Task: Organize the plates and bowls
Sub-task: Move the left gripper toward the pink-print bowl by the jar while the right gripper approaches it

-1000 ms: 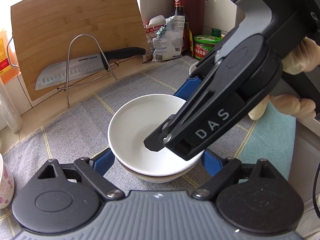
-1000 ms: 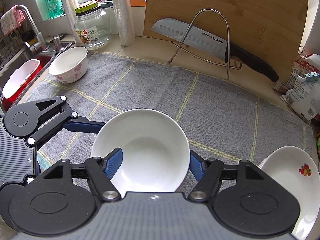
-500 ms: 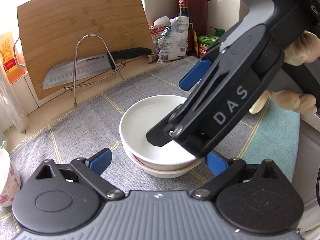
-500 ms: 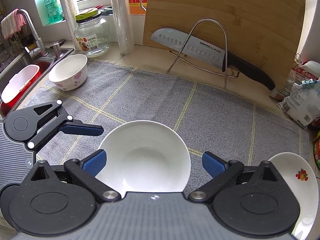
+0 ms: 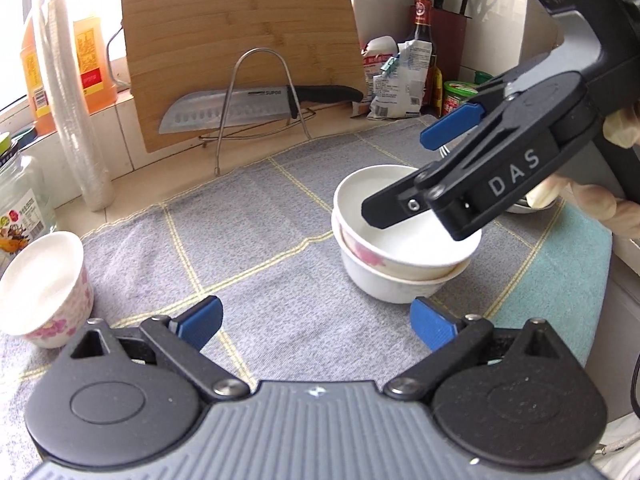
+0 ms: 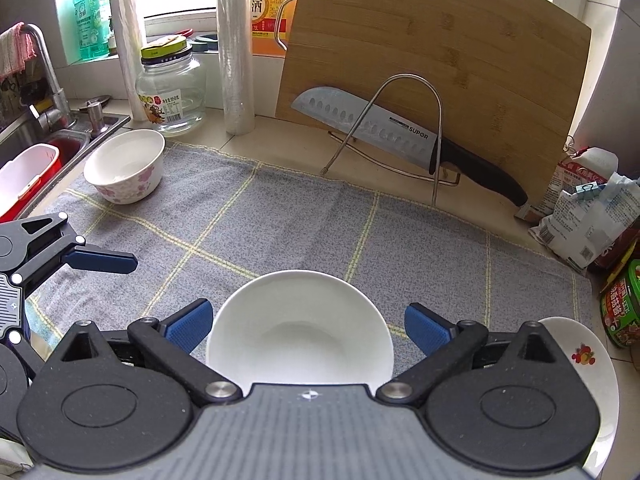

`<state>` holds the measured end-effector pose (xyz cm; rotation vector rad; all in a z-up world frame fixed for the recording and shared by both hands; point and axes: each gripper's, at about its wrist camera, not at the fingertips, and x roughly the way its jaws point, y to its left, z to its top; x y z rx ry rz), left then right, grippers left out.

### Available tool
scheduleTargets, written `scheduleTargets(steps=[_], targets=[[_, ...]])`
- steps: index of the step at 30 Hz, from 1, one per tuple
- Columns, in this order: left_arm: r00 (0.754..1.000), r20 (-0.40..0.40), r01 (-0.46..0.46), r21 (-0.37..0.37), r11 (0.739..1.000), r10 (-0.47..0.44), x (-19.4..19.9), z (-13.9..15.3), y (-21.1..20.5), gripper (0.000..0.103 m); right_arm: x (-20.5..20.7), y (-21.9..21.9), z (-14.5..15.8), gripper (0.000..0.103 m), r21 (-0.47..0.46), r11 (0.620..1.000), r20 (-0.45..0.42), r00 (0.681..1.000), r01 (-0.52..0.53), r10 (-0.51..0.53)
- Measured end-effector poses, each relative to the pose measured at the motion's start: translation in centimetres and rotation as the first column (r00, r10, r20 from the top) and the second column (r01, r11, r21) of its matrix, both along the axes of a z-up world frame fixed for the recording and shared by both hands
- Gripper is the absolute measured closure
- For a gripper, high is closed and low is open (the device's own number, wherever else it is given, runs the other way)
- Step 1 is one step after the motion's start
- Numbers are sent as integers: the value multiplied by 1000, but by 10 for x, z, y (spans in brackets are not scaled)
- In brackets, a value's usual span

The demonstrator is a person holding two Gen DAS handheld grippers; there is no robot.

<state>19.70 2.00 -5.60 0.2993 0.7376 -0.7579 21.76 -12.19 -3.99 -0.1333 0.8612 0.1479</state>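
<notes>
While both grippers gape, 2 bowls [image 5: 404,248] (nested).

The cloth [image 6: 304,224] is grey, crossed by pale yellow lines, with a teal strip [image 5: 560,280] beside the stacked bowls [image 5: 400,248], which are white with pink flowers. Left of that stack stands a white, pink-flowered bowl [image 6: 126,166]; to its right a white plate [image 6: 588,356] bears a red and yellow motif.
</notes>
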Motion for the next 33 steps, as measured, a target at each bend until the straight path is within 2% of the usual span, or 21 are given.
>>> scheduleTargets(steps=[5, 10, 14, 17, 20, 23, 26, 33], targets=[[999, -6, -42, -28, 999, 42, -3, 1, 26, 3, -7, 20, 4, 0, -14, 1000, 29, 999, -20, 20], [988, -39, -150, -47, 988, 148, -7, 3, 48, 3, -16, 35, 7, 0, -14, 994, 62, 992, -112, 113], [959, -51, -281, -14, 960, 280, -10, 6, 68, 3, -23, 44, 11, 0, -33, 980, 118, 973, -196, 199], [930, -68, -362, 14, 932, 362, -10, 9, 83, 3, -26, 51, 10, 0, -13, 974, 126, 966, -227, 227], [908, -44, -416, 32, 909, 418, -13, 14, 99, 3, -30, 63, 9, 0, -4, 963, 133, 955, -268, 266], [892, -30, -451, 33, 892, 452, -9, 17, 115, 3, -38, 76, 10, 0, -40, 957, 150, 945, -288, 291], [894, -33, -446, 32, 894, 447, 3, 17, 129, 3, -43, 89, 9, 0, -80, 953, 161, 940, -292, 301], [938, -20, -344, 42, 938, 345, 33, 14, 160, 3, -23, 127, -8, 0, -90, 969, 118, 964, -229, 239]])
